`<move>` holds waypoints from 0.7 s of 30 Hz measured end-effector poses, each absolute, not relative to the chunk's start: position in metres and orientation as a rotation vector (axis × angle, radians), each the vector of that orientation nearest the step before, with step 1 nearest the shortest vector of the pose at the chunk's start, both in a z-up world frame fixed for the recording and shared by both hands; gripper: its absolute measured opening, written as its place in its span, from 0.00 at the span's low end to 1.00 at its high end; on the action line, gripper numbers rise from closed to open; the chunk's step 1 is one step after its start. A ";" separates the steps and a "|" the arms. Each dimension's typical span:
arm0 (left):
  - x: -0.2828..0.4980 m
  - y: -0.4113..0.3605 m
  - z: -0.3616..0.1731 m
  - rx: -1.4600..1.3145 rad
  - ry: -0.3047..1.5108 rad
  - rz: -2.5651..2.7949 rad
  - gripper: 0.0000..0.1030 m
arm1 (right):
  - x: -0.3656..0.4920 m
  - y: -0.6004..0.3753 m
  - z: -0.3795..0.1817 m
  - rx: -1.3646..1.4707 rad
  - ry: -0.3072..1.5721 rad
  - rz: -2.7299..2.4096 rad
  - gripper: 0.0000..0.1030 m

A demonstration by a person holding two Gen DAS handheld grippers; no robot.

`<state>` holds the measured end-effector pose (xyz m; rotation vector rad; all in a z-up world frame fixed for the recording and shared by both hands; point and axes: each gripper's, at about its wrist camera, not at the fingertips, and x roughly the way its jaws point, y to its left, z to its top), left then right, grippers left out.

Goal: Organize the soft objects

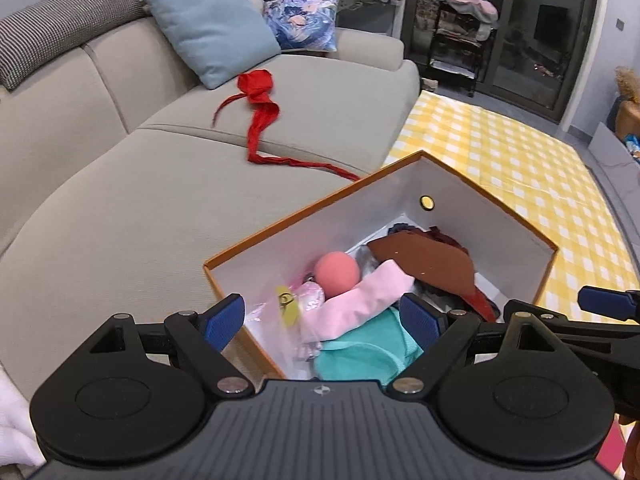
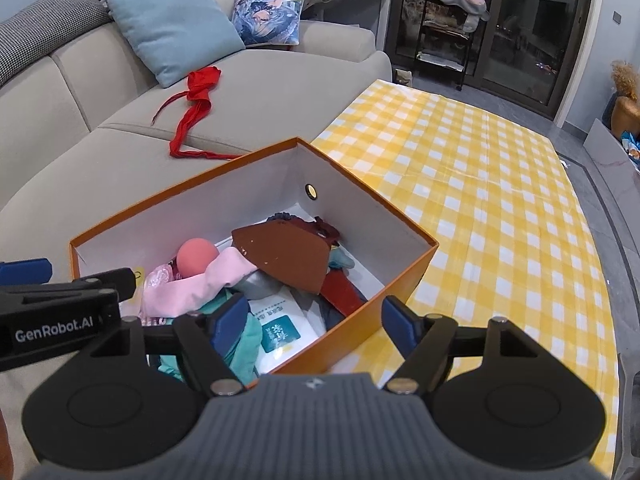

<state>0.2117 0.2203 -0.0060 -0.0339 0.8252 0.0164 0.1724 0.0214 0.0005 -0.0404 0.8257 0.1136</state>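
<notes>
An orange box with white inner walls stands at the sofa seat's front edge. Inside lie a pink ball, a pink cloth, a teal cloth, a brown flat piece and a white packet. A red scarf trails over the sofa behind the box. My left gripper hangs open above the pink and teal cloths. My right gripper is open, with its pads on either side of the box's near wall.
The grey sofa carries a light blue cushion and a printed cushion. A yellow check mat spreads to the right of the box. Dark glass doors and a rack stand at the back.
</notes>
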 end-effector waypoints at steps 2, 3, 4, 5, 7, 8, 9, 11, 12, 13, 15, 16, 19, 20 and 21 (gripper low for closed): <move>0.213 0.220 -0.005 -0.028 0.827 0.024 0.99 | 0.172 0.023 0.000 -0.037 0.827 0.113 0.71; 0.213 0.221 -0.005 -0.028 0.825 0.025 0.99 | 0.171 0.023 0.000 -0.036 0.827 0.112 0.71; 0.212 0.221 -0.005 -0.031 0.824 0.025 0.99 | 0.171 0.024 0.000 -0.038 0.827 0.111 0.71; 0.212 0.222 -0.005 -0.033 0.824 0.025 0.99 | 0.171 0.023 0.000 -0.039 0.828 0.111 0.71; 0.212 0.222 -0.004 -0.037 0.822 0.019 0.99 | 0.172 0.023 0.000 -0.041 0.831 0.108 0.71; 0.212 0.222 -0.004 -0.038 0.822 0.015 0.99 | 0.173 0.023 0.000 -0.042 0.833 0.106 0.71; 0.212 0.221 -0.004 -0.037 0.821 0.010 0.99 | 0.173 0.022 -0.001 -0.042 0.834 0.104 0.71; 0.211 0.220 -0.004 -0.034 0.818 -0.002 0.99 | 0.176 0.021 -0.001 -0.039 0.838 0.099 0.71; 0.211 0.220 -0.004 -0.035 0.819 -0.007 0.99 | 0.177 0.021 -0.002 -0.038 0.841 0.097 0.71; 0.211 0.220 -0.004 -0.036 0.822 -0.011 0.99 | 0.177 0.020 -0.002 -0.035 0.843 0.096 0.71; 0.212 0.218 -0.005 -0.034 0.824 -0.016 0.99 | 0.178 0.019 -0.004 -0.030 0.846 0.092 0.71; 0.212 0.218 -0.005 -0.032 0.823 -0.015 0.99 | 0.179 0.019 -0.004 -0.028 0.848 0.092 0.71; 0.212 0.217 -0.004 -0.031 0.821 -0.012 0.99 | 0.181 0.019 -0.005 -0.027 0.850 0.089 0.71; 0.213 0.217 -0.004 -0.032 0.822 -0.011 0.99 | 0.180 0.020 -0.005 -0.027 0.851 0.089 0.71; 0.213 0.217 -0.004 -0.031 0.822 -0.013 0.99 | 0.181 0.019 -0.005 -0.027 0.852 0.088 0.71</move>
